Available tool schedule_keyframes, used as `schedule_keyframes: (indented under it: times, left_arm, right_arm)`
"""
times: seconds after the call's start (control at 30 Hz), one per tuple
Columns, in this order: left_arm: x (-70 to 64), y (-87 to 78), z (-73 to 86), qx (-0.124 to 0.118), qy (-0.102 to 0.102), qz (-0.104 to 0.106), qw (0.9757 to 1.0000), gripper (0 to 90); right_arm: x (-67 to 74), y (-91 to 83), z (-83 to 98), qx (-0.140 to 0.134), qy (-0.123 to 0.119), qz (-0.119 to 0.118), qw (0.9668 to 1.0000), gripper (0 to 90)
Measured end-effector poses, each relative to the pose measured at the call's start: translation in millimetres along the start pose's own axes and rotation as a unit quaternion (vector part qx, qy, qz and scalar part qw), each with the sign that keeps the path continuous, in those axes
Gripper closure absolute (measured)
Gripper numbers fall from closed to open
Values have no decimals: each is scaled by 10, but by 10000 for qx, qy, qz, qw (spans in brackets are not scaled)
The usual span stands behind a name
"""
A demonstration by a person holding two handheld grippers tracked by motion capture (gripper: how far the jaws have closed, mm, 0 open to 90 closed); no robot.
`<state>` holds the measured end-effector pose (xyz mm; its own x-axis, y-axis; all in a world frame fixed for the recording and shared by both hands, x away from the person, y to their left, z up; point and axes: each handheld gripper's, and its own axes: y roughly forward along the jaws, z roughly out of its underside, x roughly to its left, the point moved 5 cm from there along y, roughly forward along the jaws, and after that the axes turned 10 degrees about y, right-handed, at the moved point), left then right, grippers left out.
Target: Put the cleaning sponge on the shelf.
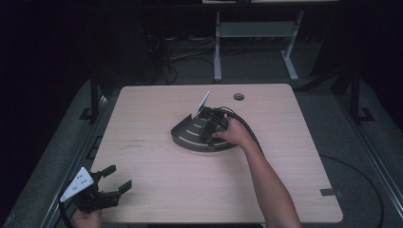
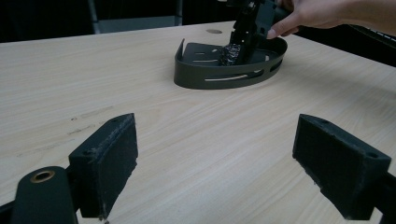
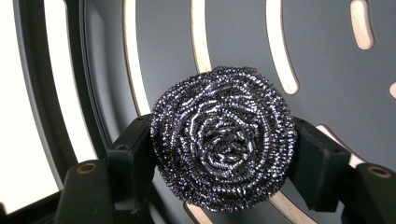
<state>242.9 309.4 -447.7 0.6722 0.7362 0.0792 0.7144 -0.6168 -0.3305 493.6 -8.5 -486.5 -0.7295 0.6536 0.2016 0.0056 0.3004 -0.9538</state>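
Observation:
A dark, slotted, fan-shaped tray (image 1: 187,136) lies near the middle of the wooden table. My right gripper (image 1: 209,129) points down into it, and a hand grips its body. In the right gripper view a round steel wire scrubber (image 3: 223,140) sits between the two pads (image 3: 133,154) just above the tray floor (image 3: 327,70), and both pads touch its sides. The left gripper view shows the same scrubber (image 2: 231,51) inside the tray's rim (image 2: 210,77). My left gripper (image 1: 119,176) rests at the table's front left corner, open, with nothing between its jaws.
A round cable hole (image 1: 239,97) lies behind the tray near the far edge. A dark tape patch (image 1: 329,192) sits at the front right corner. A metal desk frame (image 1: 256,33) stands on the floor beyond the table.

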Motion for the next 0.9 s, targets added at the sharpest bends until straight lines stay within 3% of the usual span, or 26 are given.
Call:
schedule_keyframes:
  times: [0.47,0.9]
  left_arm:
    - [12,-9,7,2,-19,-14,10000,133]
    - [-6,12,6,17,-14,9,10000,133]
  right_arm:
    - [2,-104,13,-110,38,-13,9999,209]
    - [-48,-358,143,-475,150,-98,9987,176]
